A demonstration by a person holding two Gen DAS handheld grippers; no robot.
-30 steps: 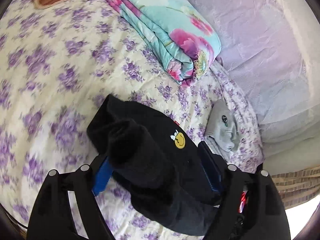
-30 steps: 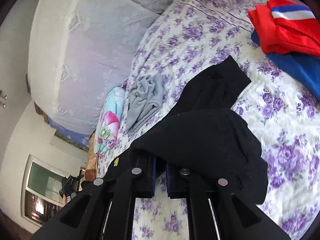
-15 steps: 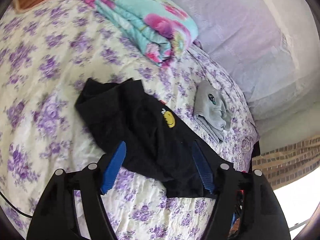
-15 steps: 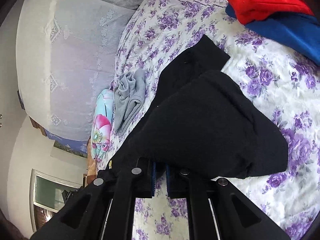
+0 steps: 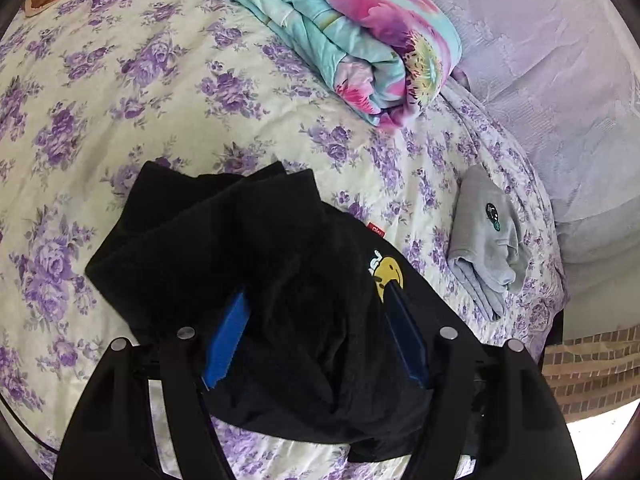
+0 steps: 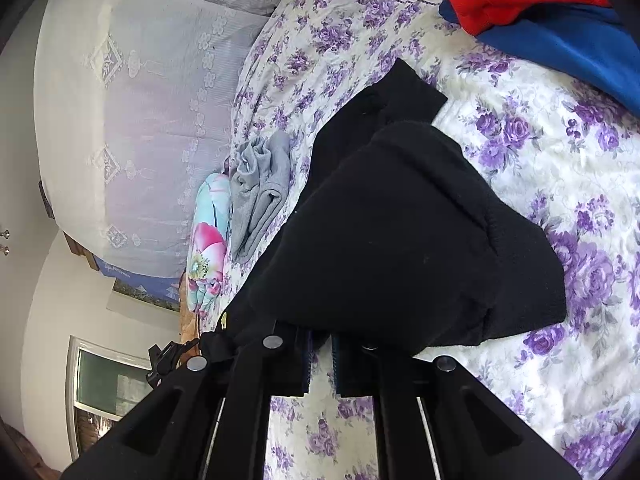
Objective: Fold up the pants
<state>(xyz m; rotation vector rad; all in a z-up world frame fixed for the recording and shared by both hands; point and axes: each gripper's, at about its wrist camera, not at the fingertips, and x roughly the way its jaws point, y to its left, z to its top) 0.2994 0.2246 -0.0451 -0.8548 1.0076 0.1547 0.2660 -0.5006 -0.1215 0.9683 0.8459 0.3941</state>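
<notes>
Left wrist view takes in most of the scene: a bed [image 5: 168, 92] with a purple-flowered sheet, and on it the black pants [image 5: 248, 248], bunched in thick layers whose long axis runs from about 10 o'clock, where the far corner lies flat, down to 5 o'clock, where the cloth passes between the fingers of the left gripper [image 5: 316, 308]. That gripper points steeply down at the bed, and its blue pads stand well apart with folds of cloth heaped between them. The pads look to flank the bundle more than pinch it, though the black fabric hides the contact, so I would call it released. A folded floral quilt [image 5: 360, 40] sits at 12 o'clock, and a small folded grey garment [image 5: 484, 240] at 3 o'clock.

Seen from the right wrist, the right gripper [image 6: 320, 364] is clenched on an edge of the pants, which spread away toward 1 o'clock and rest on the sheet. It tilts only mildly downward. Red and blue clothing [image 6: 532, 4] lies at 2 o'clock. The right hand alone has the pants, so the coming fold likely turns on it.
</notes>
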